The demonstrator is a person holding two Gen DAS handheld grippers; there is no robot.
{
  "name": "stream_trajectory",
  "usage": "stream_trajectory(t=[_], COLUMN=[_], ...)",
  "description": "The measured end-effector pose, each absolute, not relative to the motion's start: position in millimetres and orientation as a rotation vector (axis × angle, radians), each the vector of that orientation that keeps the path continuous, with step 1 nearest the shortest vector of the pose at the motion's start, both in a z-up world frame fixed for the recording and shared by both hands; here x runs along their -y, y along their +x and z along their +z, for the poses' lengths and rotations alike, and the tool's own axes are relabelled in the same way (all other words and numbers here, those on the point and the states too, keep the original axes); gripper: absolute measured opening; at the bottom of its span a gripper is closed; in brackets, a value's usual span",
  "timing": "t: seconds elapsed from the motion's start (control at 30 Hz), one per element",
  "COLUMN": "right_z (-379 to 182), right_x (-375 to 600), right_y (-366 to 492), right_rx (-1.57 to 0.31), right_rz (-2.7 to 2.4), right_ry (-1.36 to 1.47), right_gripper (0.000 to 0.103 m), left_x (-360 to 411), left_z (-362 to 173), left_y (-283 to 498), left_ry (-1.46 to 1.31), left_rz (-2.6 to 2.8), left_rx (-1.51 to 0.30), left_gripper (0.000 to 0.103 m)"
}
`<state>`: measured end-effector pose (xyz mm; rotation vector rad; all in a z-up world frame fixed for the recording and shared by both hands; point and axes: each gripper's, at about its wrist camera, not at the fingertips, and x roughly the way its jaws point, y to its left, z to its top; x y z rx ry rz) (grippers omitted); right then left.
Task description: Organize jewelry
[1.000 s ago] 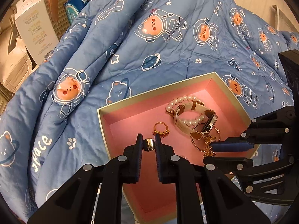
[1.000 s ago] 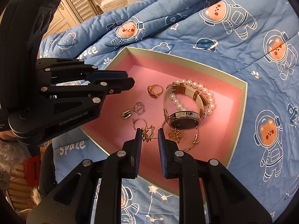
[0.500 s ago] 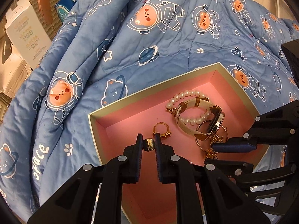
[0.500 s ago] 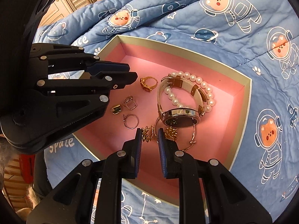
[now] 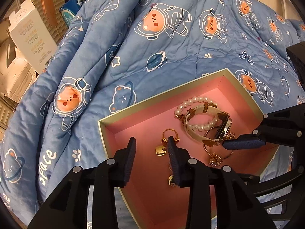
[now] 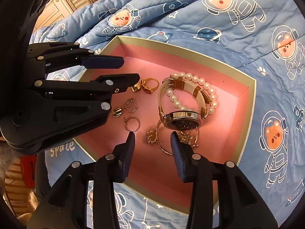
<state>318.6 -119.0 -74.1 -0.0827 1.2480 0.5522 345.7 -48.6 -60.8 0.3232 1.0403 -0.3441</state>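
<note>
The small gold square ear clip (image 5: pixel 161 150) lies on the floor of the shallow pink-lined cardboard box (image 5: pixel 133 112), between the fingers of the left gripper (image 5: pixel 151 147), whose jaws have just been opening and now stand partly apart, touching nothing. At its 12 o'clock sits a gold ring with a stone (image 5: pixel 169 134); at 2 o'clock a white-strap wristwatch (image 5: pixel 219 127) is threaded through a pearl bracelet (image 5: pixel 198 100).

The right gripper (image 6: pixel 152 140) has likewise just been opening; the gold chain charm (image 6: pixel 151 136) lies loose between its parted fingers.

To do this release well, I would lift each gripper straight up, so no finger drags a piece.

Only the right view shows the silver square ring (image 6: pixel 131 105) and thin hoop (image 6: pixel 132 124); only the left shows the white carton (image 5: pixel 32 38) beyond the blue astronaut-bear quilt (image 5: pixel 133 57).
</note>
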Motion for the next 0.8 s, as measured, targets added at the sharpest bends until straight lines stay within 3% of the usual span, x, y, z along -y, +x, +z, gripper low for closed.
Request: stream_trajectory(t=[0.13,0.3,0.4,0.53,0.8], right_z=[-69,-54,-39,-19,0], right_x=[119,126,135,147,153], right_y=[317,310,298,278,231], right_rx=[-1.242,-1.202,-1.141,-1.038,-0.862], right_rz=[0.562,0.549,0.519,0.455,0.355], right_ry=[-0.069,-0.014,0.026,0.076,0.023], right_gripper=[0.04,0.067,0.083,0.088,0.088], left_x=[42,18,-2,-25,-22], left_z=[-46,-16,-1,10,2], left_y=[342,326,308,275,222], left_ry=[0.286,0.199,0.137,0.031,0.047], left_rz=[-0.331,-0.27,-0.173,-0.13,-0.126], left_rx=[-1.002,-0.9,-0.814,-0.737,-0.708], left_gripper=[0.05,0.079,0.09,0.096,0.096])
